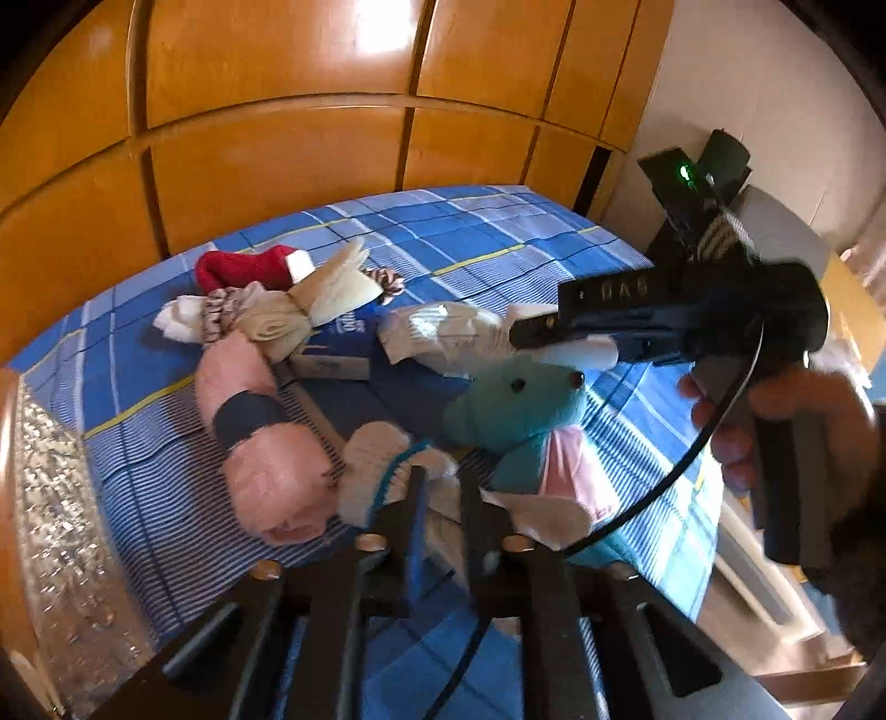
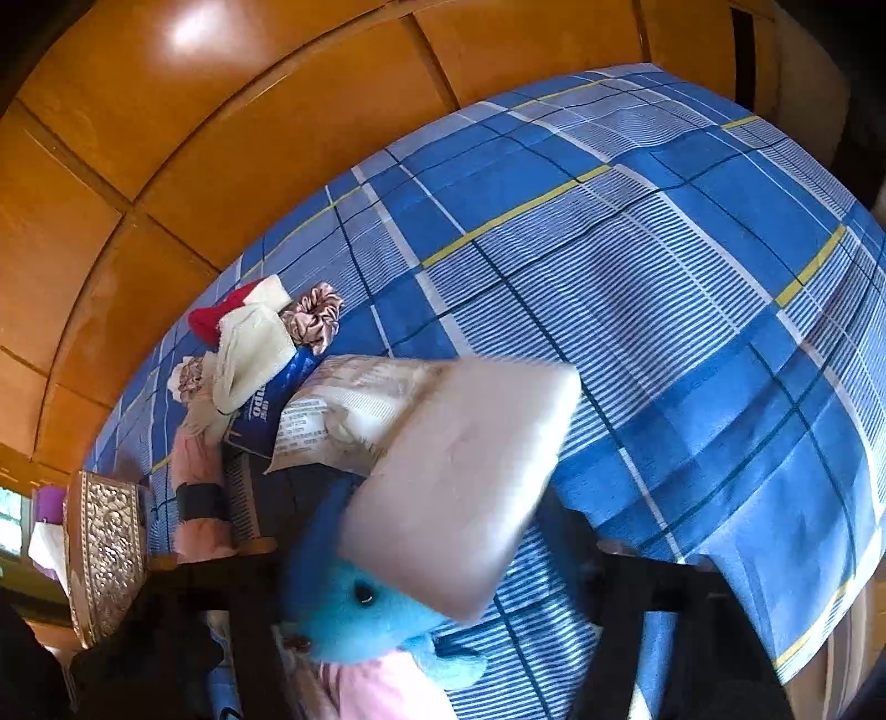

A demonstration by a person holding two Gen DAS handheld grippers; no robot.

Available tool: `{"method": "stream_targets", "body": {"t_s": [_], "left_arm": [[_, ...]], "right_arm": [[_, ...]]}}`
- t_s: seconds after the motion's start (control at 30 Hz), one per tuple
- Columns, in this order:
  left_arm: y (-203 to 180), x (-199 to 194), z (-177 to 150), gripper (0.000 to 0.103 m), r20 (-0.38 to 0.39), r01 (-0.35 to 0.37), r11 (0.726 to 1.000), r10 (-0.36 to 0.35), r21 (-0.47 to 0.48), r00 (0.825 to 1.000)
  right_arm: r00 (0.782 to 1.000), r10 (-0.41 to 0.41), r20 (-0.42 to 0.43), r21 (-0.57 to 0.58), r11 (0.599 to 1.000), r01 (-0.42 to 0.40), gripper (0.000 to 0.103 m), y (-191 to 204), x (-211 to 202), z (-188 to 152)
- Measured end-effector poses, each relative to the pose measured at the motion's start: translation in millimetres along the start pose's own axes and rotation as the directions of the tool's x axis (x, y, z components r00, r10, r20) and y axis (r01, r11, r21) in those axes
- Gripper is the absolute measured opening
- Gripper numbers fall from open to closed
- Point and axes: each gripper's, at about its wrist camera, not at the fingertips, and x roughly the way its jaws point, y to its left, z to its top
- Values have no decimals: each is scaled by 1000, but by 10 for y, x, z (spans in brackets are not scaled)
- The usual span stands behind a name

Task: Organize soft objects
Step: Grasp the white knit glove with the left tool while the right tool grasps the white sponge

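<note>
We see white pad (image 2: 459, 487) mid-frame, pinched in right gripper (image 2: 443, 559). Left gripper (image 1: 443, 493), lower centre, nipping white cloth (image 1: 382, 471) beside teddy (image 1: 520, 410).

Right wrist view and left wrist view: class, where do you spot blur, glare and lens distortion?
Right wrist view: the white pad is motion-blurred, glare sits on the wooden wardrobe, and the plaid bedsheet bulges from fisheye. Left wrist view: glare on wardrobe panels, the right gripper slightly smeared, dark corners.
</note>
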Motion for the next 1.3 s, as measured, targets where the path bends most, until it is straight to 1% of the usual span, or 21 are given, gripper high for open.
{"method": "stream_targets", "body": {"t_s": [0.03,0.13,0.2,0.27,0.33,0.37,0.43,0.53,0.6,0.73,0.8,0.83,0.87,0.9,0.97,1.03,1.13,1.17,1.2,1.27,1.3], "left_arm": [[6,-2,12,26,2,10,1000,-10,-12,1000],[9,27,12,26,-19,47,998,-47,-31,999],[-50,55,4,26,-36,69,998,-69,-11,997],[-123,84,23,30,-41,63,998,-61,32,997],[-124,205,77,32,-103,34,999,-30,32,994],[-94,248,105,32,-131,23,1000,-22,3,991],[-61,207,125,32,-138,47,998,-52,-40,989],[-41,117,42,32,-163,28,999,-34,-39,986],[-1,64,-64,32,-183,9,999,-18,-49,983],[85,7,-251,32,-204,9,991,-37,-135,978],[130,22,-276,32,-203,-18,982,-21,-188,979],[146,21,-280,36,-200,-23,978,-19,-207,980],[159,29,-268,47,-194,-20,971,-27,-236,981],[166,45,-242,52,-187,-12,965,-39,-263,982],[172,78,-177,55,-177,-18,956,-35,-292,984],[136,174,-78,59,-178,-61,958,11,-281,984],[86,387,0,57,-212,-134,957,79,-256,974],[69,456,-7,44,-225,-175,956,122,-235,967],[54,496,-21,43,-229,-194,956,143,-218,963],[20,444,-60,34,-199,-191,963,153,-189,968],[14,415,-75,32,-192,-189,966,155,-176,969]], "right_arm": [[1000,-5,15,-1,1000,5,64,-23,-29,-15],[998,-35,45,-15,999,35,62,-131,-120,-76],[997,-44,69,-10,999,45,62,-253,-197,-120],[994,-50,99,5,999,50,62,-415,-285,-165],[991,-68,114,15,998,67,62,-542,-345,-237],[992,-60,114,14,998,59,62,-617,-366,-269],[993,-25,117,1,1000,25,62,-676,-390,-341],[995,9,101,-53,999,-3,62,-661,-345,-421],[995,14,97,-88,996,-5,62,-607,-312,-432],[997,18,75,-108,994,-10,63,-550,-216,-473],[997,20,77,-113,994,-12,65,-550,-201,-496],[997,25,77,-114,993,-16,66,-548,-206,-499],[997,32,77,-108,994,-24,67,-555,-205,-495],[996,37,78,-101,995,-29,67,-563,-200,-495],[996,42,80,-100,994,-34,67,-571,-202,-501],[996,42,79,-108,994,-33,68,-565,-204,-499],[997,34,76,-108,994,-26,71,-566,-208,-492],[997,26,77,-113,993,-17,71,-562,-207,-491],[997,20,78,-114,993,-11,71,-562,-207,-492],[997,11,78,-114,993,-2,72,-564,-207,-488],[997,6,83,-115,993,4,72,-567,-208,-488]]}}
